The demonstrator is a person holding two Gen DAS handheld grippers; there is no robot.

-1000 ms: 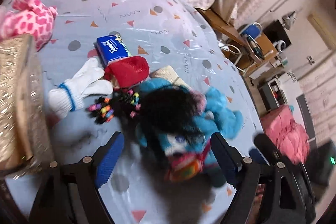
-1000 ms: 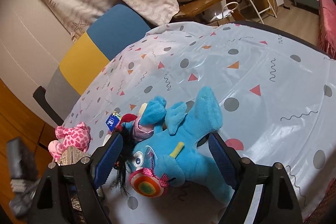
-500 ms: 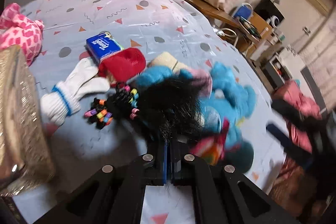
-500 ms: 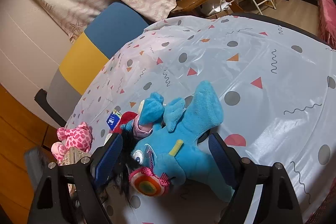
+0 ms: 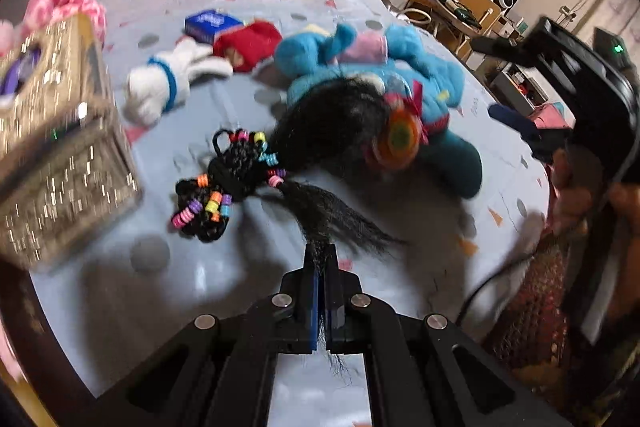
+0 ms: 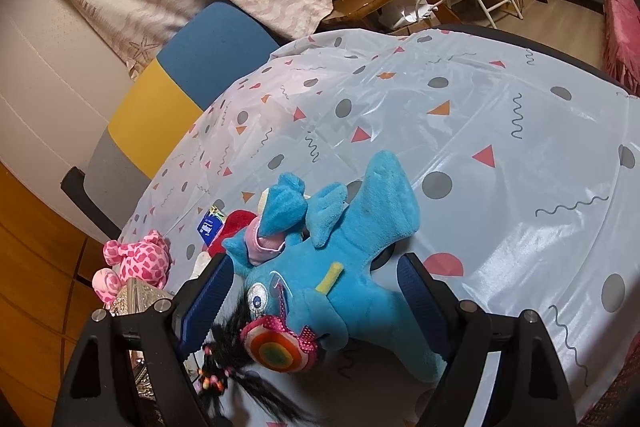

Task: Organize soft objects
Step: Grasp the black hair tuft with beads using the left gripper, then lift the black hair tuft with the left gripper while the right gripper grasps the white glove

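1. At lower centre of the left wrist view, we now see the left gripper [image 5: 319, 269] clamped together on a strand of the black wig [image 5: 320, 143]; a second ago its jaws stood apart.
2. We judge the wig secured for lifting toward the glittery box [image 5: 60, 163] at left.
3. Unchanged, the right gripper [image 6: 312, 291] stands wide apart around the blue plush toy [image 6: 340, 267], not pressing it.
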